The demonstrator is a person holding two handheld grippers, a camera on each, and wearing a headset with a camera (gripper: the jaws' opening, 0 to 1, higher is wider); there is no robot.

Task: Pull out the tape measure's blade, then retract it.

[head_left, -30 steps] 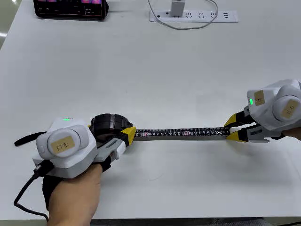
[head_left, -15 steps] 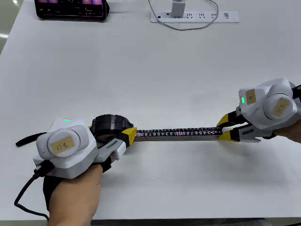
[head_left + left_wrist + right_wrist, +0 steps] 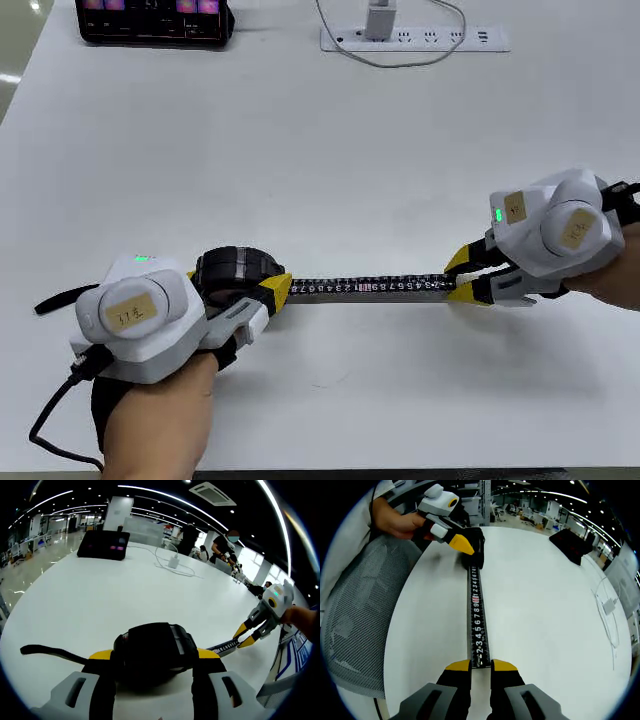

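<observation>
The black tape measure case (image 3: 234, 273) (image 3: 152, 650) (image 3: 477, 544) lies on the white table, with my left gripper (image 3: 262, 298) (image 3: 155, 655) shut on it. Its dark blade (image 3: 368, 287) (image 3: 477, 622) (image 3: 224, 647) runs flat over the table to the right. My right gripper (image 3: 460, 277) (image 3: 480, 666) (image 3: 246, 635) is shut on the blade's tip. A black wrist strap (image 3: 50, 653) (image 3: 60, 296) trails left from the case.
A dark tablet (image 3: 152, 18) (image 3: 103, 545) (image 3: 572, 544) lies at the far left of the table. A white power strip (image 3: 414, 38) with a plugged charger (image 3: 173, 562) and cable (image 3: 611, 630) sits at the far middle. People stand beyond the table.
My right gripper has moved left toward the case with the blade tip, so less blade is out. The left gripper and case have stayed put.
</observation>
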